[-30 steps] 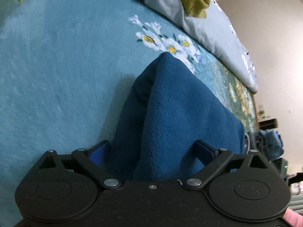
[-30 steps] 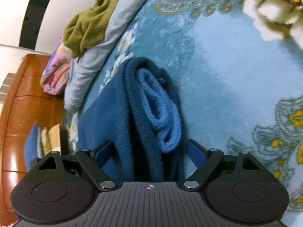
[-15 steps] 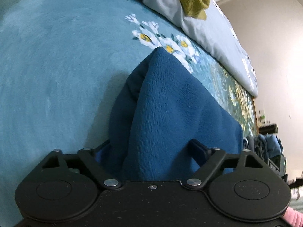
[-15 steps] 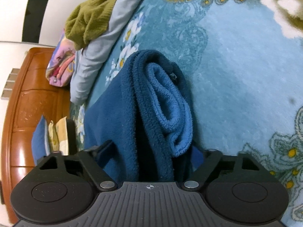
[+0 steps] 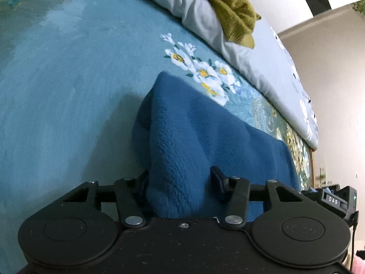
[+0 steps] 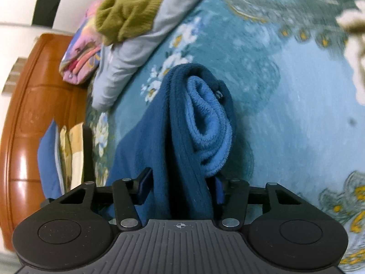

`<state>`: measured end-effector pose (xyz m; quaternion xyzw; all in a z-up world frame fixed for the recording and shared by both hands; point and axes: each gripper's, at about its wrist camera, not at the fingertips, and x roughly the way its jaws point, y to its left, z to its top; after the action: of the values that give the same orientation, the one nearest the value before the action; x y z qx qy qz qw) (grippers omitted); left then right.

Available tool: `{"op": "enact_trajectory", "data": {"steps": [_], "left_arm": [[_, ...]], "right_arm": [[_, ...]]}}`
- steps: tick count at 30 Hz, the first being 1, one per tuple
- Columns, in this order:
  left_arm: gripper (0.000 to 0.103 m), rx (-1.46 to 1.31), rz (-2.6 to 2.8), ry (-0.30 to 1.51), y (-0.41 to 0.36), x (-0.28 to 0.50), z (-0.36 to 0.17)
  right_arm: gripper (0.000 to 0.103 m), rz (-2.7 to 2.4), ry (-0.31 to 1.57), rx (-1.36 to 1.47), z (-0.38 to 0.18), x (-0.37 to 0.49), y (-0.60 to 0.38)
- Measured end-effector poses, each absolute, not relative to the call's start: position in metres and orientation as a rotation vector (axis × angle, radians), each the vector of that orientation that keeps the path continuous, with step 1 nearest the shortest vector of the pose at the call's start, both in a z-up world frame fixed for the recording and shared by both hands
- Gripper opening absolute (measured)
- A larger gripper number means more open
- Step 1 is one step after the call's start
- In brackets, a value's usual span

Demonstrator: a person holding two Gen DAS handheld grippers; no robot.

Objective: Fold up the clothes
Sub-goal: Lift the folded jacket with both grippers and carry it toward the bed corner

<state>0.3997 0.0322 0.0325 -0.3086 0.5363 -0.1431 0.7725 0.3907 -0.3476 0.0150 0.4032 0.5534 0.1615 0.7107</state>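
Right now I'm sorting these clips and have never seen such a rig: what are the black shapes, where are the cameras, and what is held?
No robot here: a person holds a two-finger gripper in each hand, each with a fisheye camera looking along its fingers. The black shapes are the grippers' bodies. The left gripper and the right gripper are both shut on the dark blue fleece garment, bunched over a teal flowered blanket. Behind lie a grey quilt and an olive garment.

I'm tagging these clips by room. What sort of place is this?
Most likely a bedroom: a wide bed under a teal floral blanket, a grey duvet bunched along it, and a wooden headboard with pillows.
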Motion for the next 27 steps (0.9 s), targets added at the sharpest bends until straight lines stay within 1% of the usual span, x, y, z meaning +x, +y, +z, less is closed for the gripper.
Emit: {"op": "enact_trajectory", "data": {"steps": [6, 11, 16, 21, 27], "left_arm": [[0.049, -0.727, -0.268, 1.114, 0.023, 0.351, 0.057], [0.049, -0.703, -0.306, 1.083, 0.02, 0.323, 0.089], [0.049, -0.641, -0.414, 1.023, 0.012, 0.309, 0.148], [0.049, -0.583, -0.55, 0.95, -0.006, 0.306, 0.211], [0.049, -0.487, -0.737, 0.858, -0.058, 0.316, 0.28]], "right_arm": [[0.049, 0.445, 1.264, 0.795, 0.053, 0.372, -0.356], [0.047, 0.447, 1.253, 0.749, 0.086, 0.343, -0.356], [0.047, 0.418, 1.169, 0.76, 0.141, 0.308, -0.362], [0.047, 0.369, 1.049, 0.756, 0.211, 0.271, -0.378], [0.047, 0.295, 0.904, 0.781, 0.272, 0.231, -0.421]]}}
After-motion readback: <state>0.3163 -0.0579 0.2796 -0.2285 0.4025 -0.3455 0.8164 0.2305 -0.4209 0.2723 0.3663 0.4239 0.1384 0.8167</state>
